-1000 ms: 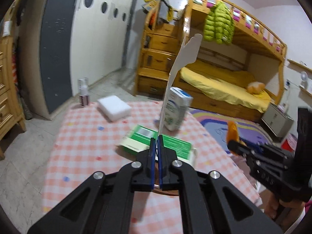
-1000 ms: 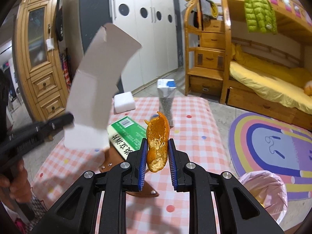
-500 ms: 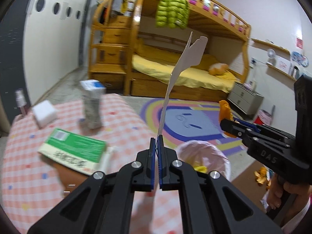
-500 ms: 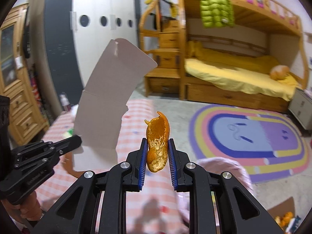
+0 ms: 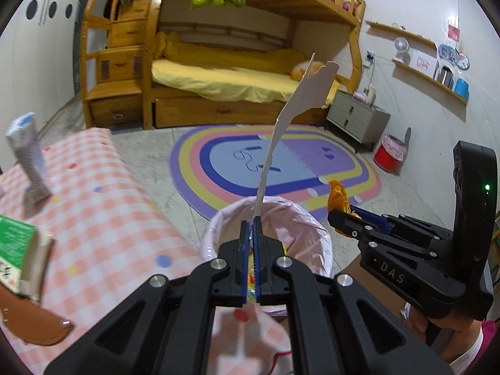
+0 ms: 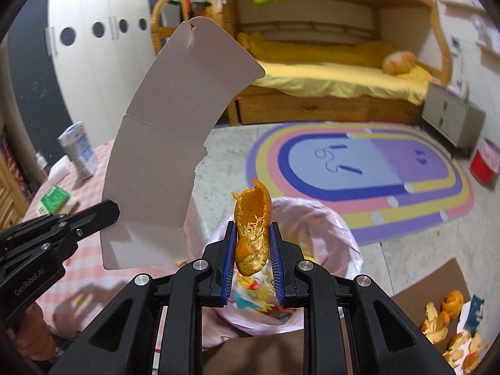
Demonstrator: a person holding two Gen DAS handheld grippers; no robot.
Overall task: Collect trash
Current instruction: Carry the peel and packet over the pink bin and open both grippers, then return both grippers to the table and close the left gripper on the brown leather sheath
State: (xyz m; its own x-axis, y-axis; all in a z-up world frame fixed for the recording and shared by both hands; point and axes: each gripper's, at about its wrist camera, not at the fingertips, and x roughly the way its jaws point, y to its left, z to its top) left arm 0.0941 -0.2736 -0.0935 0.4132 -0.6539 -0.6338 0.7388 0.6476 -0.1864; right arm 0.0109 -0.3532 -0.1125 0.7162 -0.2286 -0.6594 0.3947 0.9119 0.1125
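My left gripper (image 5: pixel 252 223) is shut on a flat grey cardboard piece (image 5: pixel 293 115), held upright over the pink-lined trash bin (image 5: pixel 307 222); the cardboard piece also shows in the right wrist view (image 6: pixel 175 143). My right gripper (image 6: pixel 252 228) is shut on an orange peel (image 6: pixel 253 225), held just above the same bin (image 6: pixel 328 215), which holds colourful wrappers. The right gripper and peel (image 5: pixel 337 198) show at the right of the left wrist view, beside the bin.
A table with a pink checked cloth (image 5: pixel 103 218) stands left of the bin, with a milk carton (image 5: pixel 28 159) and a green book (image 5: pixel 15 240) on it. More orange peels (image 6: pixel 443 318) lie on cardboard on the floor at the right. A rainbow rug (image 6: pixel 359 172) lies beyond.
Both grippers have swung right from over the table to over the trash bin, each still holding its item. The bin now lies directly below both.
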